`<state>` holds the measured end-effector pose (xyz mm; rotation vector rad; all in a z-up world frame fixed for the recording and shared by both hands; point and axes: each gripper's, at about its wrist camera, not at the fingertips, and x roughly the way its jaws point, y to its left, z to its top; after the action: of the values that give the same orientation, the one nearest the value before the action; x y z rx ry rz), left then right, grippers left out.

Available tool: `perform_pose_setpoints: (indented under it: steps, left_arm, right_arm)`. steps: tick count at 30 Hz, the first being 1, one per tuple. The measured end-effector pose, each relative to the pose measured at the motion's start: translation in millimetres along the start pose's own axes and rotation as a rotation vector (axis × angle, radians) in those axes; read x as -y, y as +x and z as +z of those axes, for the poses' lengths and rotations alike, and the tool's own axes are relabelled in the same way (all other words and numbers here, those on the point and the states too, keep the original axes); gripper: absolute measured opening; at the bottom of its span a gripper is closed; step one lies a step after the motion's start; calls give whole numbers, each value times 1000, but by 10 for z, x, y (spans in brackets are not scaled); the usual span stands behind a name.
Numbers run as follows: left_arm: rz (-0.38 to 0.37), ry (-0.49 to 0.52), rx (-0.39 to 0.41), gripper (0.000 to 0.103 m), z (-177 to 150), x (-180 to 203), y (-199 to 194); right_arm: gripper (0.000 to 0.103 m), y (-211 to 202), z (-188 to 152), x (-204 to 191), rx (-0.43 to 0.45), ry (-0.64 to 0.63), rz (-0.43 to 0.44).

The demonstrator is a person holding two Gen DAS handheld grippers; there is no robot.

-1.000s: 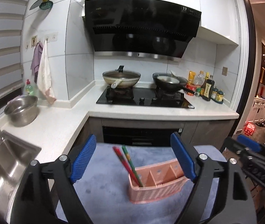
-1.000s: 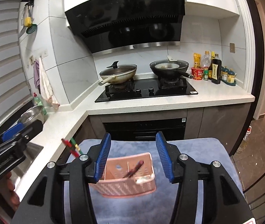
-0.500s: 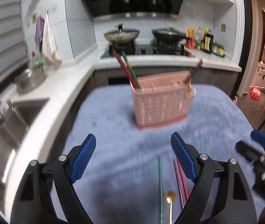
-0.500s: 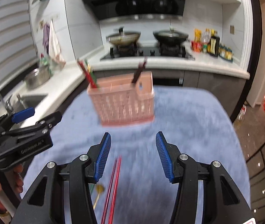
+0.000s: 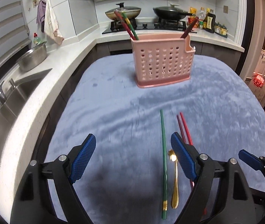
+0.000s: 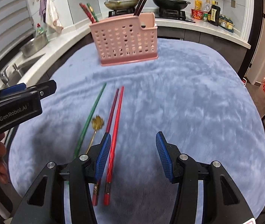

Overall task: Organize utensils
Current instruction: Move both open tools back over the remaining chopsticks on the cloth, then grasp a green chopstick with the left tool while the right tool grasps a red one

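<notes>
Since the loose utensils lie side by side on the blue cloth (image 5: 113, 112) over the desk, well short of the pink holder (image 5: 163, 63), the next pick looks best taken one piece at a time. The green chopstick (image 5: 163, 145), gold spoon (image 5: 175, 183) and red chopsticks (image 6: 116, 119) nearly touch, so I would close low across one shaft alone. The left hand-held gripper (image 5: 133, 158) and right hand-held gripper (image 6: 132, 156) both gape wide, holding nothing. Only the right view shows both red chopsticks apart along their length; the left view shows the spoon's bowl sharply.
</notes>
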<state>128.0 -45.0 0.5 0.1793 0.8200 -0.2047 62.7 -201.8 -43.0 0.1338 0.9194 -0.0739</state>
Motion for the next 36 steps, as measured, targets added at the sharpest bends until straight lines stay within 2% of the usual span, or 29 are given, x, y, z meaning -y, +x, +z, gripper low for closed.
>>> perform_pose_setpoints:
  steps: [5,10,19,30,32,34,36]
  left_arm:
    - [-13,-14,-36,78,-172,-23,104]
    - [-55,-43,-88,78,-352,-49,235]
    - [-90,5,-138,70,-549,71,355]
    - [-107,-2,-186,66,-676,90,457]
    - [-97,-5,-195,64,-695,65,481]
    - [-87,-1,-200,59,-732,46,501]
    - [-91,4,-212,57,-780,34,532]
  right_arm:
    - [45,117,-95,-43,-31,6,6]
    - [37,229,-173,-115,-67,2,17]
    - [24,403,-244,-200,-125,-11,40]
    - [22,474,-328,-277,-126,-56,40]
    - [19,465,-333,-260,-124,-54,43]
    - [9,455,-336,-211,-125,-37,47]
    - [6,442,-343,-143,-129,-19,46]
